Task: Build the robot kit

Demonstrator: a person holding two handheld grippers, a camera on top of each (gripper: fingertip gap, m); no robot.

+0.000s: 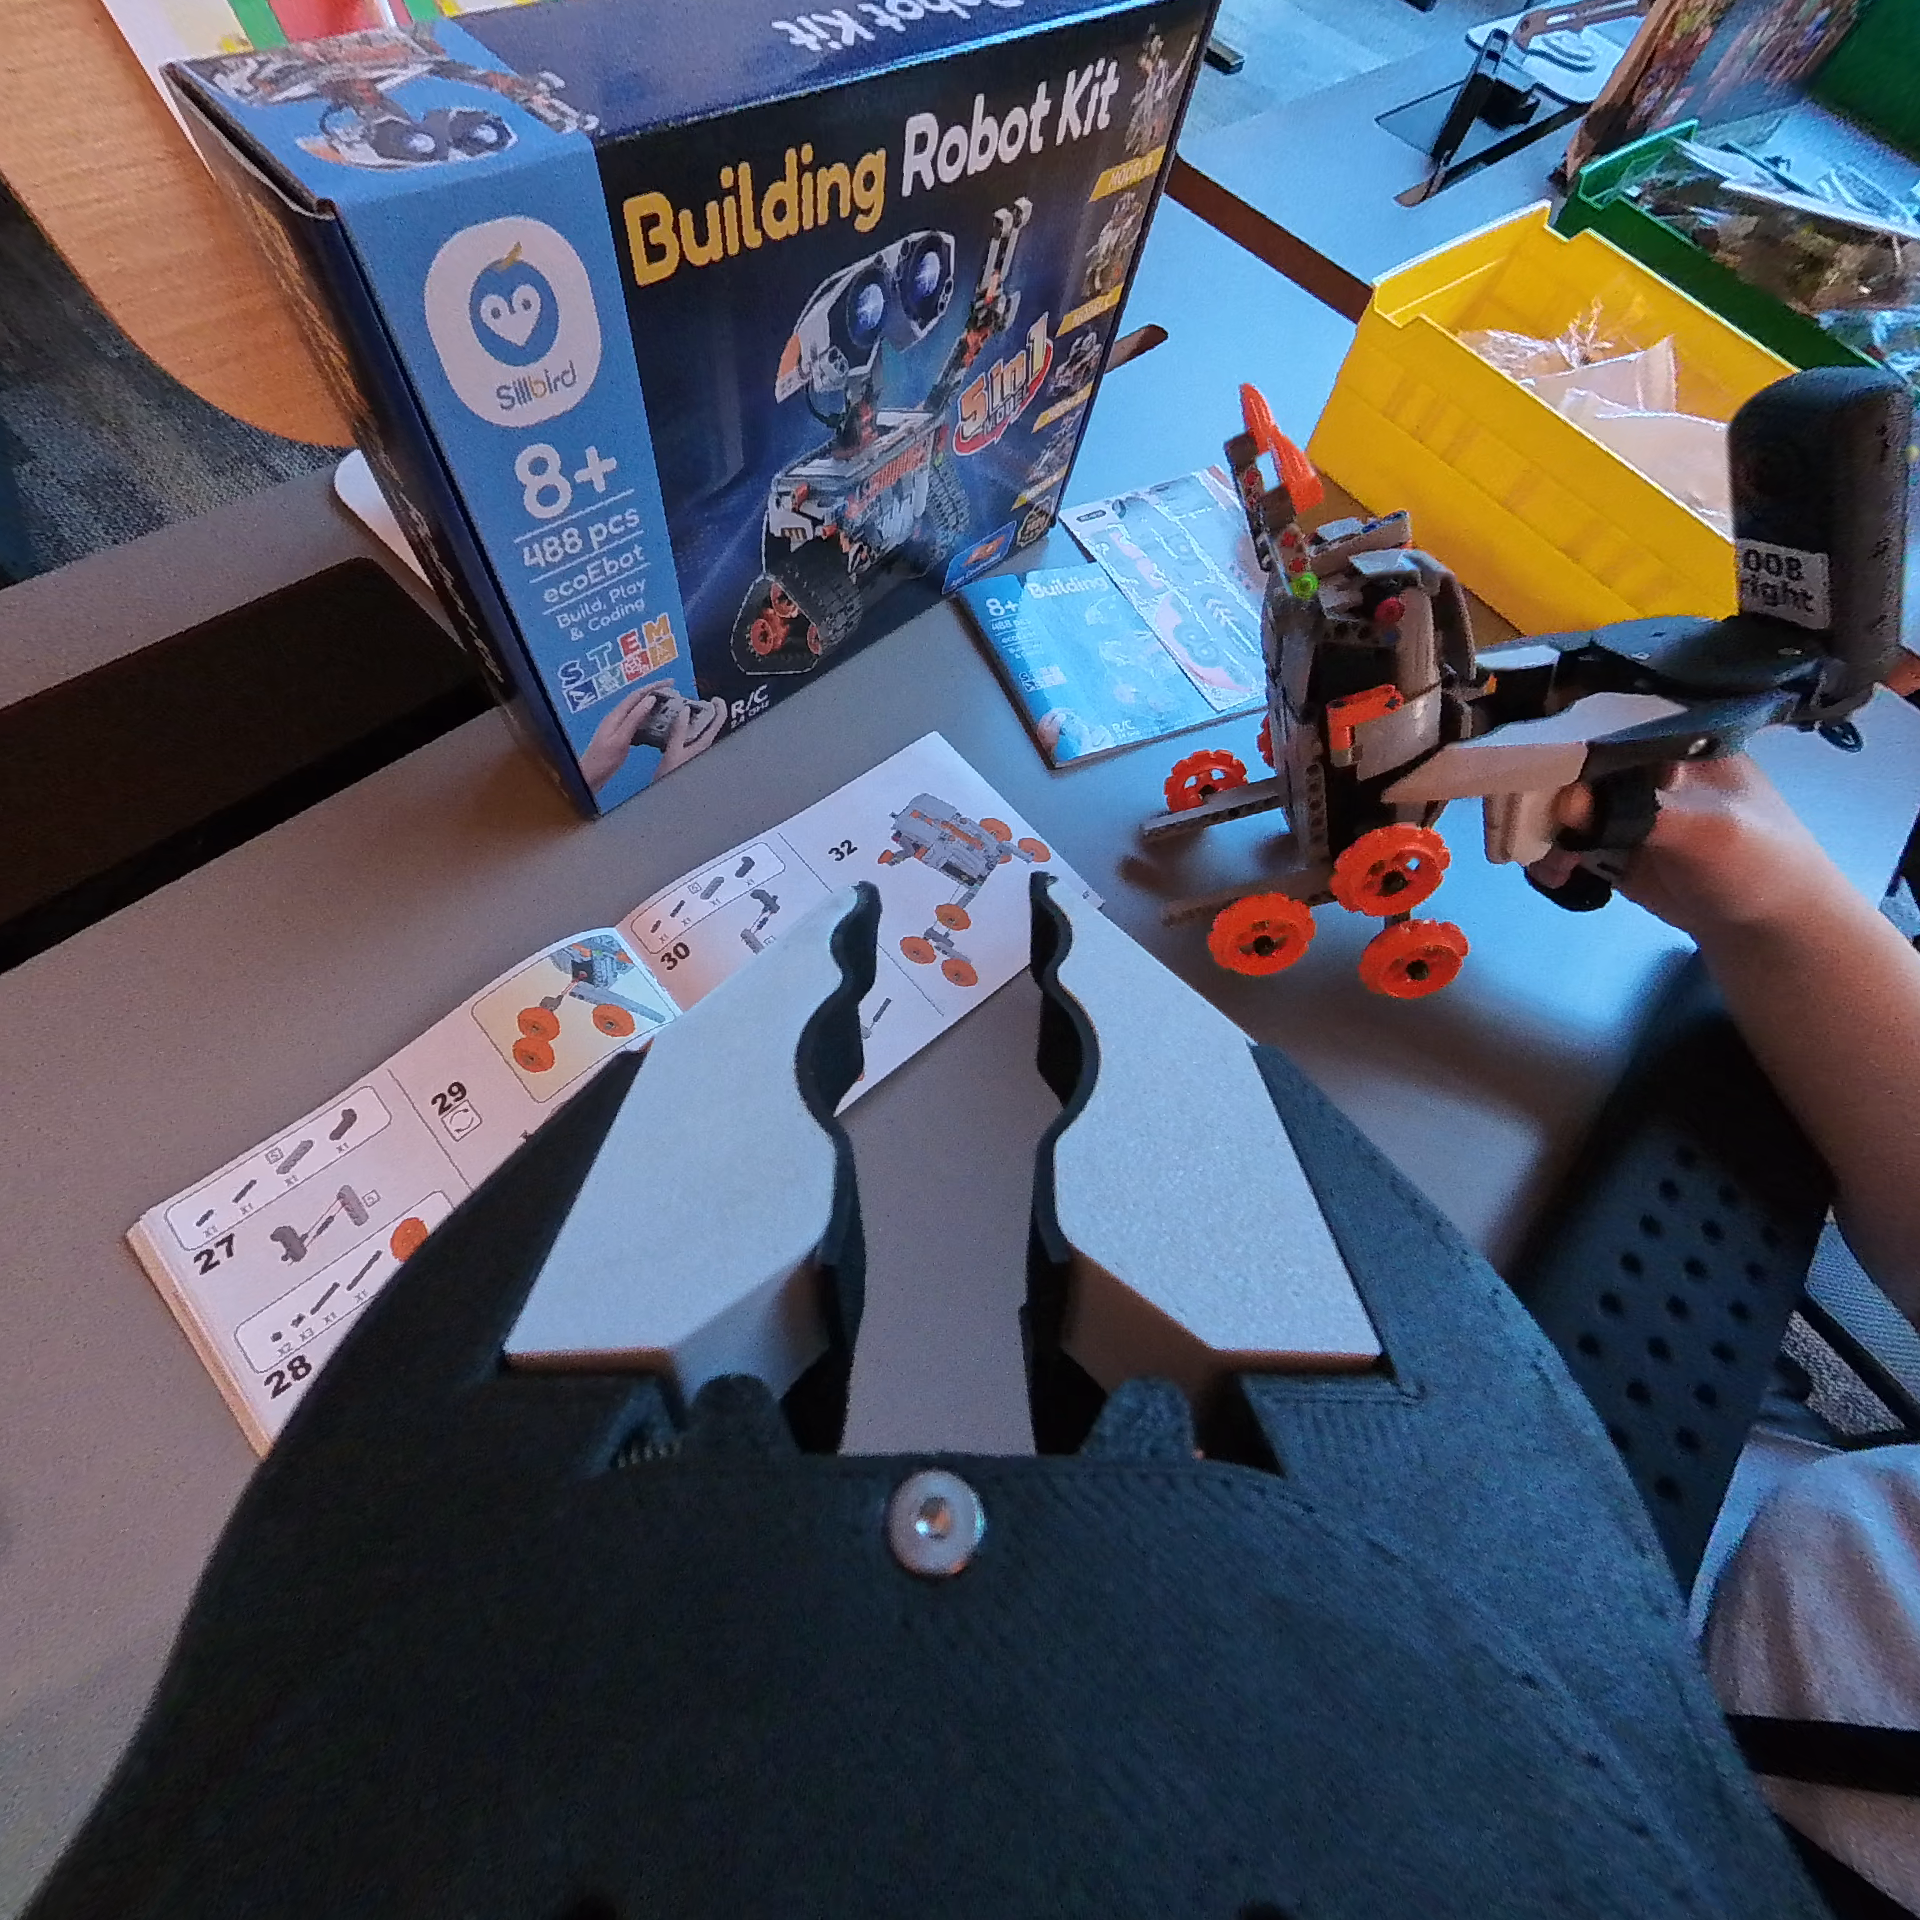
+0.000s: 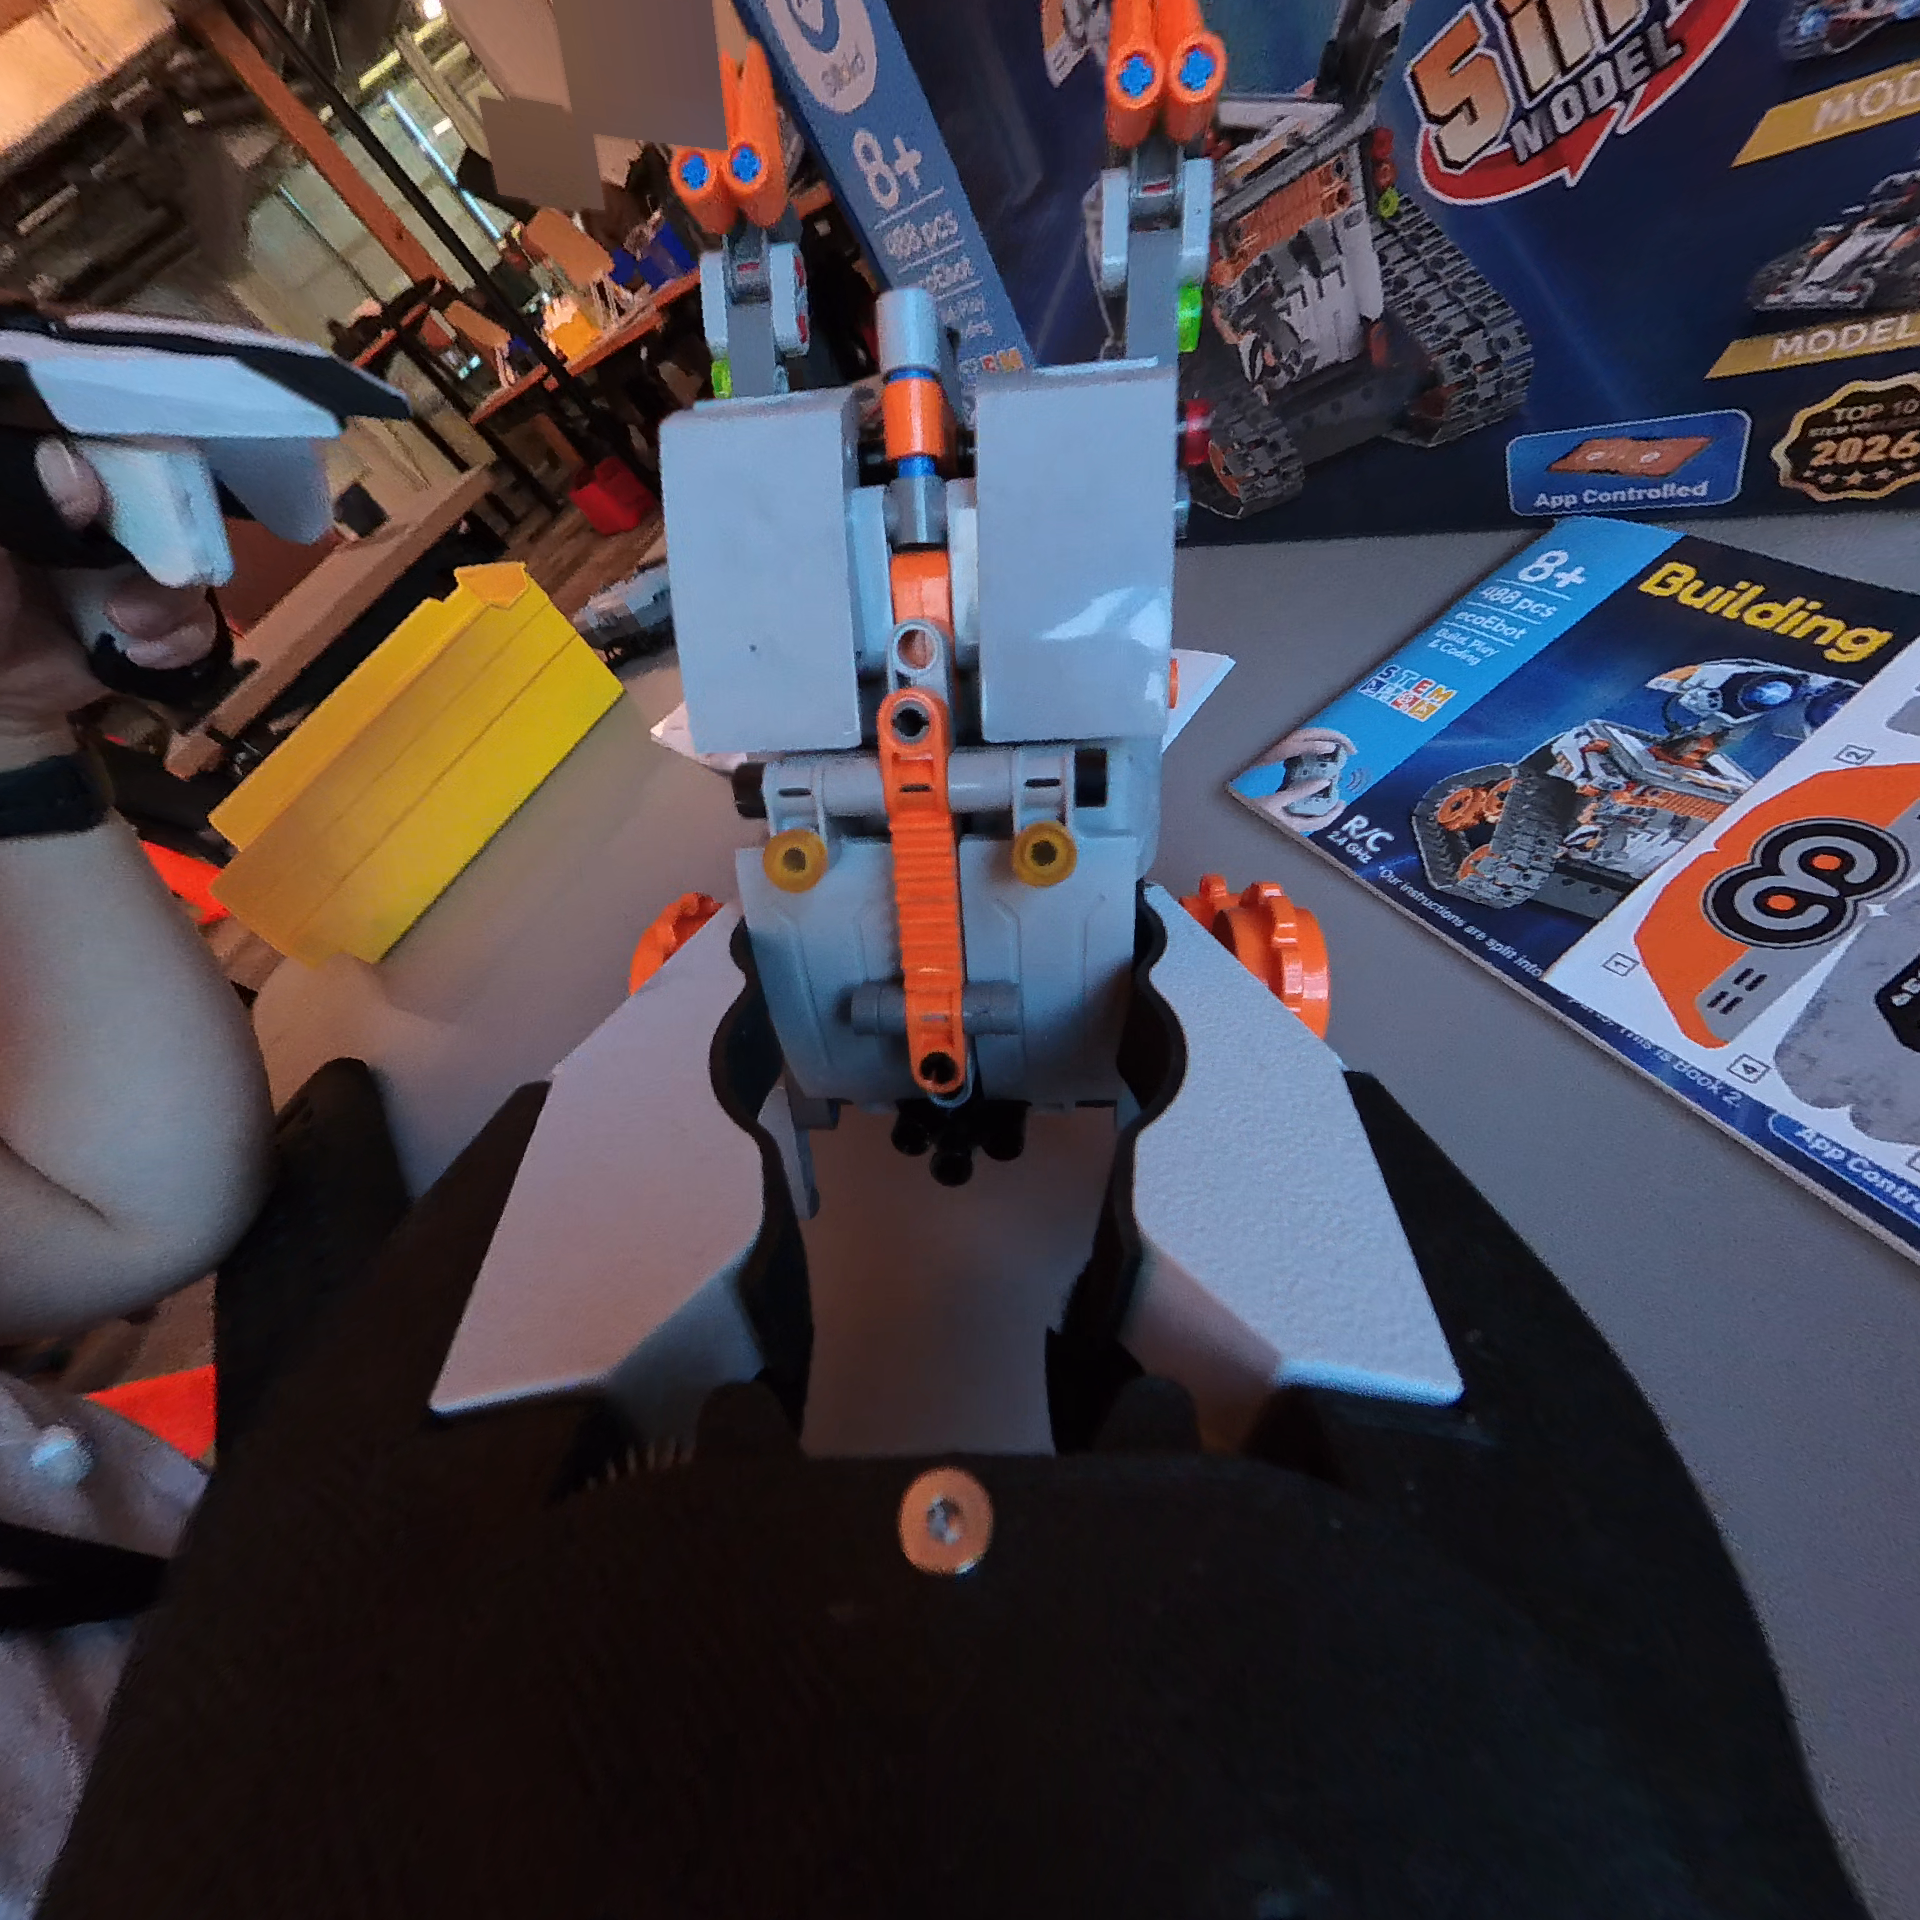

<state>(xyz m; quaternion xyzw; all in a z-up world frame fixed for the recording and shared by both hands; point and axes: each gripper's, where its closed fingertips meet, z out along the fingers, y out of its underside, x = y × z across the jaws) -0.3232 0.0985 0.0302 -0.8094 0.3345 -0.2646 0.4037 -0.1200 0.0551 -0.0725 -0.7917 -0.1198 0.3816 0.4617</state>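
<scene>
My right gripper (image 2: 945, 935) is shut on the lower body of a grey and orange brick robot model (image 2: 914, 582), which stands upright between its jaws. In the left wrist view the model (image 1: 1340, 665) is at the right, its orange wheels (image 1: 1262, 930) at or just above the grey table, with the right gripper (image 1: 1444, 727) clamping it from the right. My left gripper (image 1: 951, 914) is open and empty, hovering over an open instruction booklet (image 1: 582, 1039) lying flat on the table. The left gripper also shows in the right wrist view (image 2: 260, 416), at the upper left.
A large blue kit box (image 1: 831, 364) stands behind the booklet. A closed blue booklet (image 1: 1091, 655) and a sticker sheet (image 1: 1174, 582) lie beside it. A yellow bin (image 1: 1507, 468) holding plastic bags and a green bin (image 1: 1714, 239) sit at the back right. A black perforated chair (image 1: 1662, 1247) is at the right. About 25 centimetres separates my left fingertips from my right.
</scene>
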